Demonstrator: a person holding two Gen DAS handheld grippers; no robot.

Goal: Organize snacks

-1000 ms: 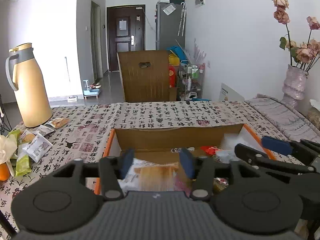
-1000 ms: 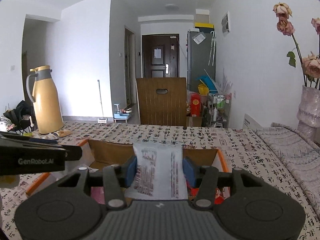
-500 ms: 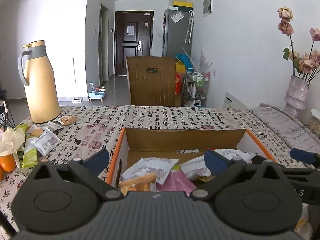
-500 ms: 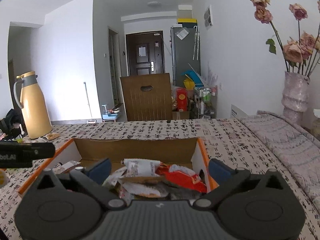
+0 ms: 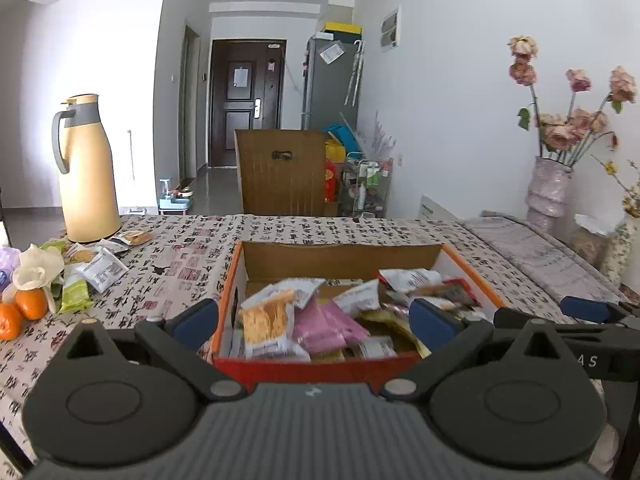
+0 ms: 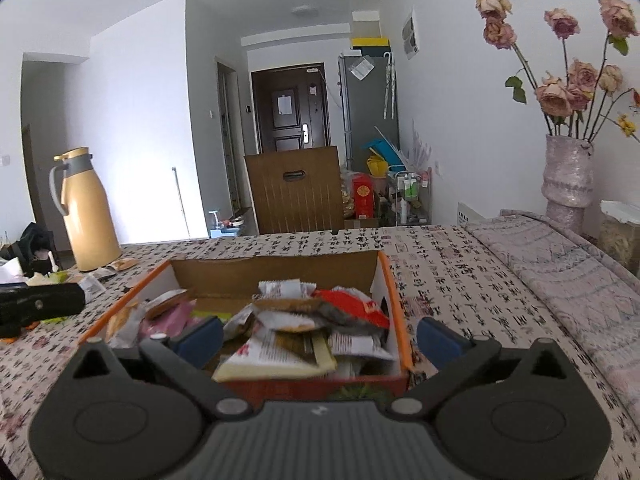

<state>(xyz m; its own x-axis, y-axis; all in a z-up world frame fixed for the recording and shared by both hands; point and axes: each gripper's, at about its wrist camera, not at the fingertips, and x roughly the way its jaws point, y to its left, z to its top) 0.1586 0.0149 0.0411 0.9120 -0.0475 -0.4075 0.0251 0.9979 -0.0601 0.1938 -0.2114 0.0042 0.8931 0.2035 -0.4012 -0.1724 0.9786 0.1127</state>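
Note:
An orange-rimmed cardboard box [image 5: 344, 254] sits on the table, filled with several snack packets [image 5: 276, 316]. It also shows in the right wrist view [image 6: 276, 276] with its packets [image 6: 304, 320]. My left gripper [image 5: 314, 322] is open and empty, just in front of the box's near wall. My right gripper [image 6: 318, 338] is open and empty, at the box's near right side. More loose snack packets [image 5: 96, 266] lie on the table at the left, by the jug.
A tan thermos jug [image 5: 86, 168] stands at the far left with oranges [image 5: 24, 308] near it. A vase of dried roses [image 5: 550, 192] stands at the right, also in the right wrist view [image 6: 568, 176]. A brown chair [image 5: 282, 176] is behind the table.
Both grippers opened and let their packets drop into the box, then drew back toward the near side of the box.

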